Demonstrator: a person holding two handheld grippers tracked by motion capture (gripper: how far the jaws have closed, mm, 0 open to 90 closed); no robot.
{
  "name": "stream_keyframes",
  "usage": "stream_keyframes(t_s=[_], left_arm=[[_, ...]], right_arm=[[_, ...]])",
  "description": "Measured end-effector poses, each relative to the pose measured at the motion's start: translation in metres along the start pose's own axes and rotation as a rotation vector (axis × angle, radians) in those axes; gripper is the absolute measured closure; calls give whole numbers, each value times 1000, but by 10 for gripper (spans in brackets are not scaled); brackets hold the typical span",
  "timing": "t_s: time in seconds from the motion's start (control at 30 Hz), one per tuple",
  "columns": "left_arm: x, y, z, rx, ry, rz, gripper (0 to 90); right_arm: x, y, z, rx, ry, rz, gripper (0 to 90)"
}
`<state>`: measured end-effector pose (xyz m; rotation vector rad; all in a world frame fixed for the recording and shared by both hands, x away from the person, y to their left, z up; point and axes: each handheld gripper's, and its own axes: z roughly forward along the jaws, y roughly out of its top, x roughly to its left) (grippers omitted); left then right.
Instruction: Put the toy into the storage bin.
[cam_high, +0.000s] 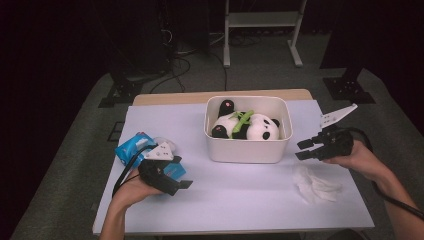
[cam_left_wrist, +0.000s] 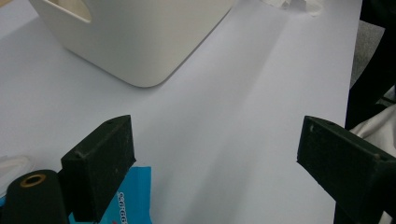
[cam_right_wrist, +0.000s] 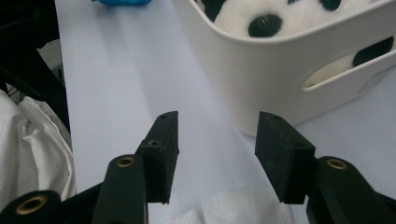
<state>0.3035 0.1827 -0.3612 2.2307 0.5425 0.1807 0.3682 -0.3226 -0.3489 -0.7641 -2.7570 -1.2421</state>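
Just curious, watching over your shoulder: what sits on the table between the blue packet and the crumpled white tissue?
In the high view, the white bin holding a panda plush stands roughly between the blue packet and the tissue; in front of it lies bare table.

The white bin (cam_high: 247, 150) at the middle of the worktop (cam_high: 240, 200) looks like smooth, faintly satin plastic, and the panda toy (cam_high: 250, 126) in it is fluffy plush cloth with a small glossy bead showing in the right gripper view. The worktop wears a smooth, matt, pale lilac sheet with a bare wood edge at the far side; on it the crumpled tissue (cam_high: 316, 184) at the near right is soft, creased paper, and the blue packet (cam_high: 134, 146) at the left is shiny printed plastic film. The fingers (cam_right_wrist: 163, 149) of both grippers are matt black, slightly grainy, hard-looking plastic with small brass-coloured metal eyelets behind them.
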Motion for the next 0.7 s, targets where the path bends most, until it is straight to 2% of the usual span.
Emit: stream_keyframes(t_s=[0.5, 0.7], left_arm=[[0, 0, 4, 8, -8, 3, 100], [1, 0, 5, 3, -7, -4, 100]], right_arm=[[5, -41, 5, -12, -5, 71, 464], [13, -58, 10, -14, -4, 86, 437]])
